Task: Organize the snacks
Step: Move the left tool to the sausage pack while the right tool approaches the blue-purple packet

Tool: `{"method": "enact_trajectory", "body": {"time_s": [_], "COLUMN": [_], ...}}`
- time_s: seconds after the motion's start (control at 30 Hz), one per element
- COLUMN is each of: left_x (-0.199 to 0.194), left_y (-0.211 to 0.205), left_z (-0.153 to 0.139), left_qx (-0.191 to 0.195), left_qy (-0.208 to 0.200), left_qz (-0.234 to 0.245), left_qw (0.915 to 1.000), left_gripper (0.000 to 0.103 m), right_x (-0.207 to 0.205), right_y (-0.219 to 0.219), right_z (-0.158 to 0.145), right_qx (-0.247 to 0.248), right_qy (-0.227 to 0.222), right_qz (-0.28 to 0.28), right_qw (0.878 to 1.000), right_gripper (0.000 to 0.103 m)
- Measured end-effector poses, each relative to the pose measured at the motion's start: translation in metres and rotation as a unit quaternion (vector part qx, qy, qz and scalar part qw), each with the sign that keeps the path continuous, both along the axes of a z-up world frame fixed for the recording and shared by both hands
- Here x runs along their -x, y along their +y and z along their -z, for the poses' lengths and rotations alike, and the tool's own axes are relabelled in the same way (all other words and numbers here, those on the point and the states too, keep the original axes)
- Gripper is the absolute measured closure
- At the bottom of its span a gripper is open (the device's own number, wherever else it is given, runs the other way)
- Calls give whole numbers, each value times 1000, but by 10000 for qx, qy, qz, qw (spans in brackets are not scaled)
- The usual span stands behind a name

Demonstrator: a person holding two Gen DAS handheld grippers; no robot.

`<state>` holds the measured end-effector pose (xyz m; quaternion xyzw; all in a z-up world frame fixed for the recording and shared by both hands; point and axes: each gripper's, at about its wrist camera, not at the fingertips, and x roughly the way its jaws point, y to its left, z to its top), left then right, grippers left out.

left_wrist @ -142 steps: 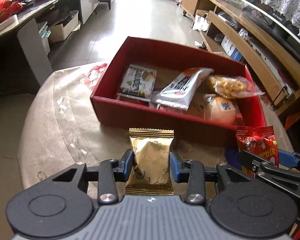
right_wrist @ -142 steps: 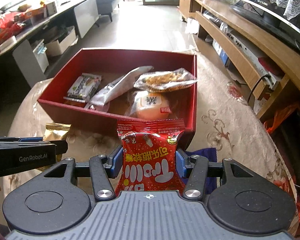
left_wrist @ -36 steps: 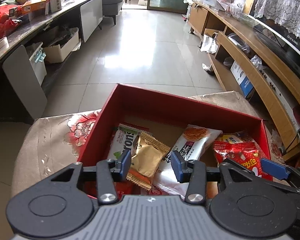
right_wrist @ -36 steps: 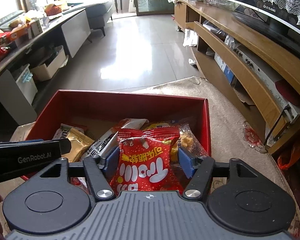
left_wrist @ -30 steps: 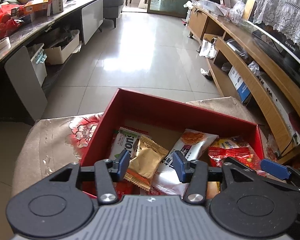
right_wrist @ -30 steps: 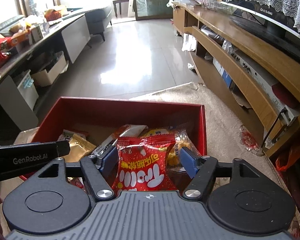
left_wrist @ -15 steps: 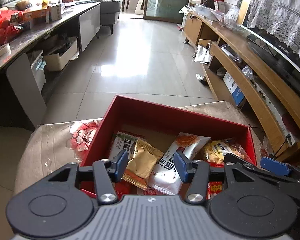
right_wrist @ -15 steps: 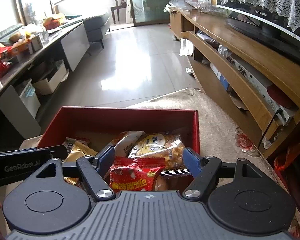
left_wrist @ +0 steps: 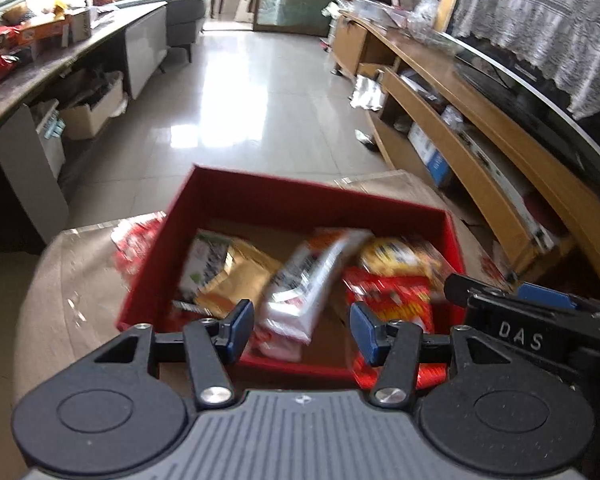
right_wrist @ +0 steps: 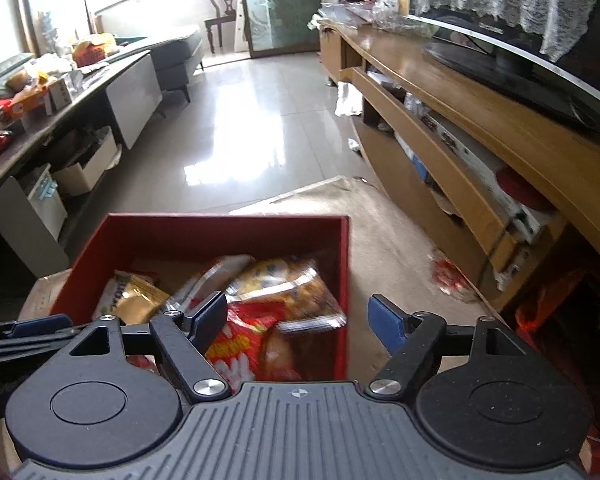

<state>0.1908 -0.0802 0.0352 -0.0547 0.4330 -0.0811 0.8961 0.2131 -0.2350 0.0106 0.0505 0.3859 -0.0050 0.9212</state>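
A red box (left_wrist: 300, 204) (right_wrist: 228, 226) stands on a beige-covered table and holds several snack packets. The gold packet (left_wrist: 236, 276) (right_wrist: 140, 300) lies at its left, over a green-and-white packet (left_wrist: 204, 260). A white packet (left_wrist: 304, 280) lies in the middle. The red packet (left_wrist: 392, 296) (right_wrist: 244, 340) lies at the right, by a clear yellow bag (right_wrist: 284, 280). My left gripper (left_wrist: 302, 330) is open and empty above the box's near wall. My right gripper (right_wrist: 296, 318) is open and empty above the box's right part.
The beige table cloth (right_wrist: 384, 248) runs right of the box. A long wooden TV cabinet (right_wrist: 460, 152) stands at the right. A dark counter (left_wrist: 60, 60) with clutter runs along the left. Tiled floor (left_wrist: 268, 96) lies beyond the table.
Both grippers opened and let go: the gold packet and the red packet now lie in the box. Both grippers have drawn back and up from the box.
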Motion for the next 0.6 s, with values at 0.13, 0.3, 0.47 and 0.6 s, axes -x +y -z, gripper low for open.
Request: {"method": "enact_trajectory", "body": {"time_s": [0.13, 0.3, 0.47, 0.6], "left_x": [21, 43, 60, 69], "left_y": [-13, -30, -43, -49], "left_z": [6, 17, 30, 37], "left_qx": [41, 45, 60, -57], "left_qy": [172, 406, 640, 719], "left_qz": [288, 592, 790, 866], "left_qw": [9994, 9974, 9948, 9936], "left_gripper": [51, 50, 50, 50], "right_x": [15, 34, 44, 39], "right_y": [-11, -26, -40, -45], "right_z": [7, 20, 34, 52], "right_qx": [90, 293, 141, 136], "right_qy": [184, 454, 725, 911], "right_qz": [135, 202, 110, 74], "right_qw": [9997, 9983, 9972, 9957], "right_gripper": [20, 19, 18, 18]}}
